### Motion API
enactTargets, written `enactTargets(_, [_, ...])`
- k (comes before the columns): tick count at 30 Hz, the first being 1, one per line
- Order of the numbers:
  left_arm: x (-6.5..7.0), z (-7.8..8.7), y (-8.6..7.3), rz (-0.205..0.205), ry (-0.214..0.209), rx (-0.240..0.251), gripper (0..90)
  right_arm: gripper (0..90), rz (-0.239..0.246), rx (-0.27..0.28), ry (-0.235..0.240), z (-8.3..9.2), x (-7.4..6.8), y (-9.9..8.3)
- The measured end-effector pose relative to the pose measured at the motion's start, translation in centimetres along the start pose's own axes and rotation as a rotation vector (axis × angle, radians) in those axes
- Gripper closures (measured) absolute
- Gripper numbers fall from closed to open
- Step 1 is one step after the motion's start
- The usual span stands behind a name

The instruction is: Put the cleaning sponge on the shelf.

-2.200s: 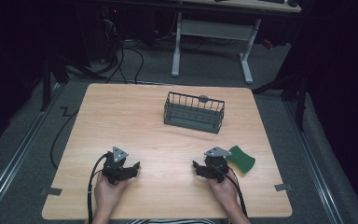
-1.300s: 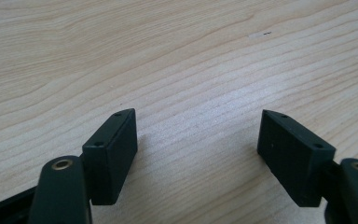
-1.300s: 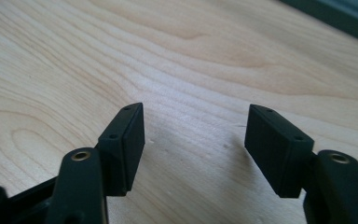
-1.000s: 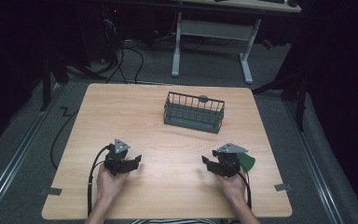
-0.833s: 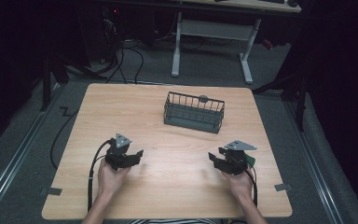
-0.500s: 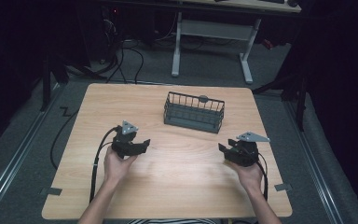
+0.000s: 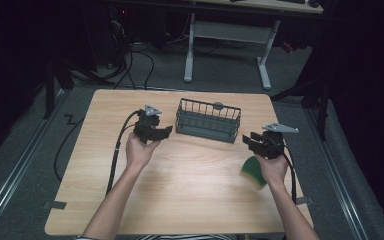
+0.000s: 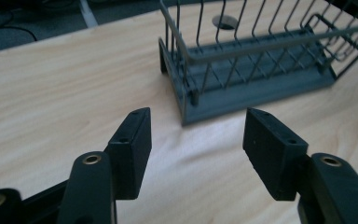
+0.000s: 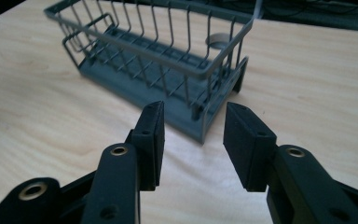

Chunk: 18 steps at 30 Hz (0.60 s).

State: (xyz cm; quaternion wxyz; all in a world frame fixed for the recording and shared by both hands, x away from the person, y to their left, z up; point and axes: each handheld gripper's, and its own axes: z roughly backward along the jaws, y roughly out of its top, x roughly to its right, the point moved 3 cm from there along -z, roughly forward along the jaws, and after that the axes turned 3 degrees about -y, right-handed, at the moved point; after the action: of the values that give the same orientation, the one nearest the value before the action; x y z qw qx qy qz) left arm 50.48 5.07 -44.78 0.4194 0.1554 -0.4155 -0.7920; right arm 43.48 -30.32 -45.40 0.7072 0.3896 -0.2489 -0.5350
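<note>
Both claws aimed at the wire basket [image 7: 208,120], one per end, neither touching it yet. Left claw [image 8: 193,140] spread, nothing between the jaws, lined up on the basket's near corner. Right claw [image 9: 193,140] also spread and empty, just short of the opposite end. Basket sits upright toward the far middle of the worktop [image 7: 180,190], empty as far as I can see. Green sponge [image 7: 253,169] lies by the right hand, untouched. Judgement: approach nearly done; gripping and any moving are left.

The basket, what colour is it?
Dark grey, wires and base alike. The basket shows best in the left gripper view.
</note>
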Motion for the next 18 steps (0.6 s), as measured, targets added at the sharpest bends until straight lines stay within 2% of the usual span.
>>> enactTargets(4, [0.1,-1.2,1.5,0.018,0.016,0.012,44.3,64.2,-0.013,0.011,0.008,-0.9,0.5,1.1])
enactTargets(6, [0.0,-1.5,1.8,0.022,0.020,0.009,44.9,64.5,-0.016,-0.004,0.011,-1.6,0.7,1.5])
enactTargets(8, [0.0,-2.4,2.8,0.027,0.048,0.015,45.6,64.6,-0.021,-0.002,0.000,-2.2,0.9,1.9])
enactTargets(9, [0.0,-2.7,3.0,0.038,0.049,0.014,45.7,64.6,-0.031,0.004,-0.005,-2.4,1.0,2.0])
enactTargets(13, [-0.2,-3.6,3.5,0.059,0.056,0.021,46.7,64.4,-0.054,-0.015,-0.019,-3.5,1.4,2.4])
enactTargets(14, [-0.5,-4.0,3.6,0.095,0.052,0.041,48.3,64.3,-0.059,-0.015,-0.024,-3.7,1.4,2.5])
enactTargets(18, [-0.8,-4.7,3.5,0.122,0.054,0.049,51.4,64.0,-0.087,0.001,-0.030,-4.2,1.6,2.7])
